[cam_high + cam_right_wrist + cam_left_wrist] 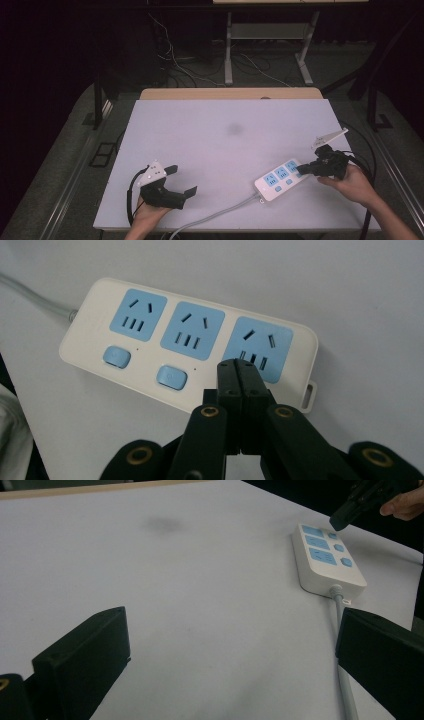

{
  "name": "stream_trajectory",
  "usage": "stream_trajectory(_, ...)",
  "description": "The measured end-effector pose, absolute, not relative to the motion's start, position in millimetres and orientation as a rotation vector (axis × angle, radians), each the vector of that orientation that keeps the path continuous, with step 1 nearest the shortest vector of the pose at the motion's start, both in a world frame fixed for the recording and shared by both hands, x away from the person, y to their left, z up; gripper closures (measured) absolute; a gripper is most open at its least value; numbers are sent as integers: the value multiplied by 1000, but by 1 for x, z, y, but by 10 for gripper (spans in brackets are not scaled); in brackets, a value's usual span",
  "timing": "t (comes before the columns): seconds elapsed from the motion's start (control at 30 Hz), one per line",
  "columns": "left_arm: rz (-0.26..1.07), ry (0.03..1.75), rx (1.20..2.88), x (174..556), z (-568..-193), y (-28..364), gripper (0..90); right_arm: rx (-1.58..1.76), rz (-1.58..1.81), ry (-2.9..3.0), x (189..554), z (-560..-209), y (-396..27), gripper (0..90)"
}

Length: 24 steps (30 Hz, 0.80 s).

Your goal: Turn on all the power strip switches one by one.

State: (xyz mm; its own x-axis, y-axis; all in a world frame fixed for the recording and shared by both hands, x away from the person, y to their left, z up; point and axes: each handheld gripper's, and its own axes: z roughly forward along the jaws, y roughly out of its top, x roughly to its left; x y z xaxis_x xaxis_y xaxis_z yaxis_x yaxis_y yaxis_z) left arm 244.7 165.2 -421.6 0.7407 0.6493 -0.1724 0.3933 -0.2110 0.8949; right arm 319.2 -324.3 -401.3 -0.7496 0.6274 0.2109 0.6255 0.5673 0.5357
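The right gripper (243, 371) is hovering with jaws pressed together and empty, tips sitting over the near edge of the power strip (187, 342), just at its third socket, where that end's switch would be. The strip's long axis is running crosswise to these jaws, its cable (215, 216) trailing away. Well apart, the left gripper (181, 180) is resting spread wide, the strip lying far to its right.

Power strip's (190, 347) third switch — hidden behind right hand-held gripper (243, 371).
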Motion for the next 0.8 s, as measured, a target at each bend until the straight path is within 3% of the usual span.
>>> stream_trajectory(0.8, 297, 814, 1836, 245, -422, 165, 0, 1094, 908, 2808, 320, -407, -322, 900)
